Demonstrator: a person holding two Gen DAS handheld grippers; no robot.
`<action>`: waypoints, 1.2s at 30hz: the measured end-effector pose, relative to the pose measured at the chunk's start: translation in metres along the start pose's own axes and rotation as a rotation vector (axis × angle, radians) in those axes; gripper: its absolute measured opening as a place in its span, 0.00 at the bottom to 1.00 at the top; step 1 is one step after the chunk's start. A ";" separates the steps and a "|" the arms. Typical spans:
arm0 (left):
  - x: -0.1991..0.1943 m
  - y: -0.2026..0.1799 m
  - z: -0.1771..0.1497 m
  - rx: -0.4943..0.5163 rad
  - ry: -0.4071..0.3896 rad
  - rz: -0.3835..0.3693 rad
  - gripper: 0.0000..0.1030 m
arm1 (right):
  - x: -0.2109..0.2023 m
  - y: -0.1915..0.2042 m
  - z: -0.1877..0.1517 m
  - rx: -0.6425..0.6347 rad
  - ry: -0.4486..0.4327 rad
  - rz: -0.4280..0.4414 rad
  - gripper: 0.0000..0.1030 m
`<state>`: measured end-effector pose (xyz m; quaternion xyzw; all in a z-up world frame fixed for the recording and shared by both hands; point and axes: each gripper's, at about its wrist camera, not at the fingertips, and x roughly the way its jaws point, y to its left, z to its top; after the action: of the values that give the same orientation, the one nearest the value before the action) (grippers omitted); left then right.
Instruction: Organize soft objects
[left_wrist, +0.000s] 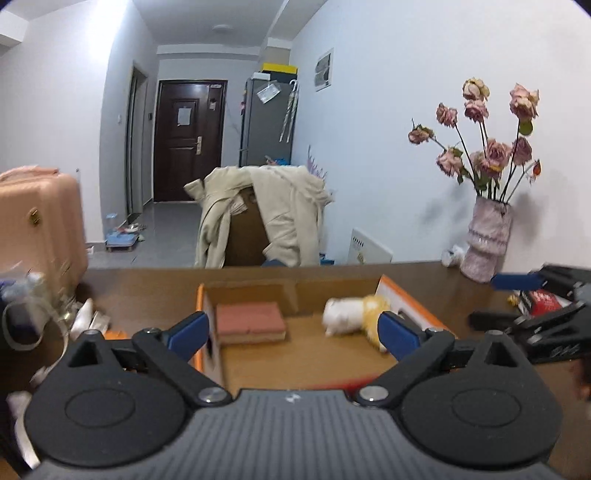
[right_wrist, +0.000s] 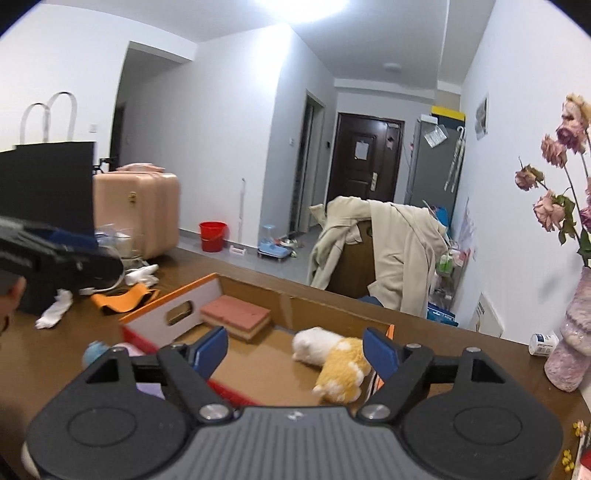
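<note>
The plush toy (right_wrist: 334, 363), white at one end and yellow with white patches at the other, is seen lying on its side on the floor of an open cardboard box (right_wrist: 284, 301), toward the box's right-hand wall. A pink-topped sponge block (right_wrist: 236, 315) is seen flat in the far left corner of the same box, well apart from the toy. The box is set on a brown wooden table (right_wrist: 55, 354); its outer walls are white with orange edging, and a handle slot is cut into the left wall. The right gripper (right_wrist: 295, 350) is held above the near edge of the box with its blue fingers spread wide and nothing between them; the toy is framed in the gap but is not touched. The left gripper (left_wrist: 293, 334) is likewise held over the near edge of the box, its blue pads set wide apart and empty, with the sponge block and toy visible beyond it. In the left wrist view the toy is blurred. A pale pink textured vase (left_wrist: 485, 240) of dried roses stands at the table's far right edge, near the wall. White cloths (right_wrist: 55, 308) and an orange item (right_wrist: 125, 295) lie on the table left of the box. A beige coat (left_wrist: 280, 210) is draped over a chair behind the table.
</note>
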<state>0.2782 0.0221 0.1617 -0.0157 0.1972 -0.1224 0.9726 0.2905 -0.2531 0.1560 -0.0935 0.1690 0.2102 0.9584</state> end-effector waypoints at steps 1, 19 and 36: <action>-0.010 0.004 -0.009 -0.002 0.002 0.007 0.97 | -0.010 0.005 -0.004 -0.004 -0.006 0.004 0.78; -0.113 -0.001 -0.157 0.068 -0.049 -0.051 1.00 | -0.099 0.068 -0.121 0.122 -0.019 0.114 0.84; -0.015 0.039 -0.133 -0.217 0.162 -0.119 0.51 | -0.077 0.084 -0.143 0.237 0.021 0.200 0.76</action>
<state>0.2224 0.0656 0.0415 -0.1222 0.2860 -0.1586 0.9371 0.1475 -0.2428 0.0426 0.0352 0.2111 0.2820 0.9352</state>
